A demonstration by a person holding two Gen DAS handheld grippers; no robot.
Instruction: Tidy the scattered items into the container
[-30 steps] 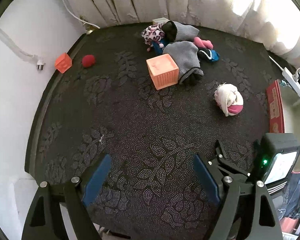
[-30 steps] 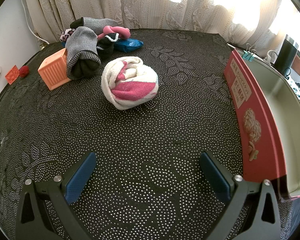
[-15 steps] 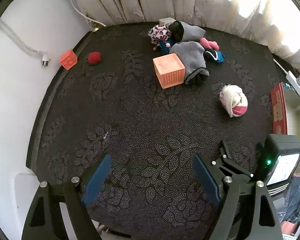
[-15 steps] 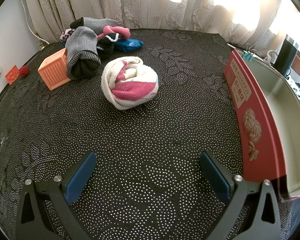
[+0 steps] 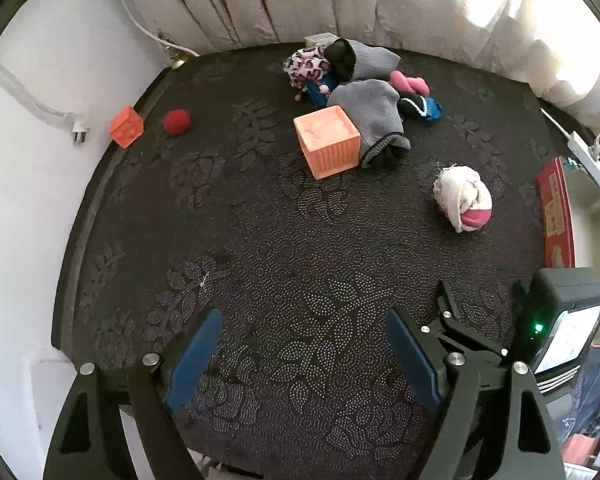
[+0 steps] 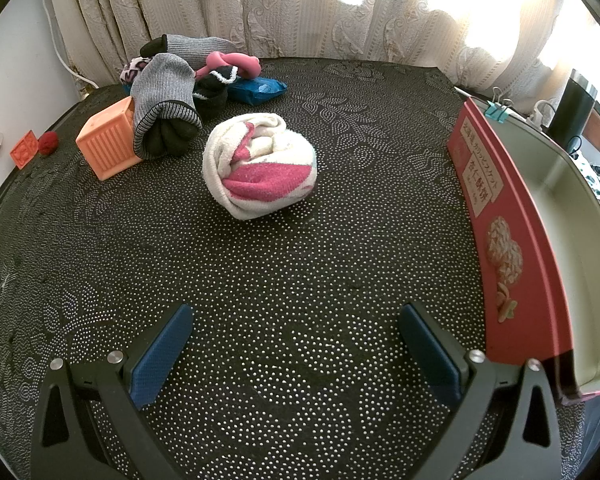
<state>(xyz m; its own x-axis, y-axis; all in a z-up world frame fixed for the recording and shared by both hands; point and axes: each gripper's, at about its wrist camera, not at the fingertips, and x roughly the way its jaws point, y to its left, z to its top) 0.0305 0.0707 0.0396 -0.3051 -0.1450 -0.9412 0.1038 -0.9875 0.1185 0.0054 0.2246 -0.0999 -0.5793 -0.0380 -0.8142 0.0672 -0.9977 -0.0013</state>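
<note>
Both tools, left tool [image 5: 302,354] and right tool [image 6: 295,350], hang spread and empty at frame bottom; the rolled towel [image 6: 259,166] sits mid-frame, red container [image 6: 512,240] at right.

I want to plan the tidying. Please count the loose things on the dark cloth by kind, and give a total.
Blocks: 2, the big orange block and the small one.
Balls: 1, the red ball.
Rolled towels: 1, the white and pink roll.
Socks or soft items in the pile: at least 6; they overlap, so the count is uncertain.
Total: at least 10.
</note>
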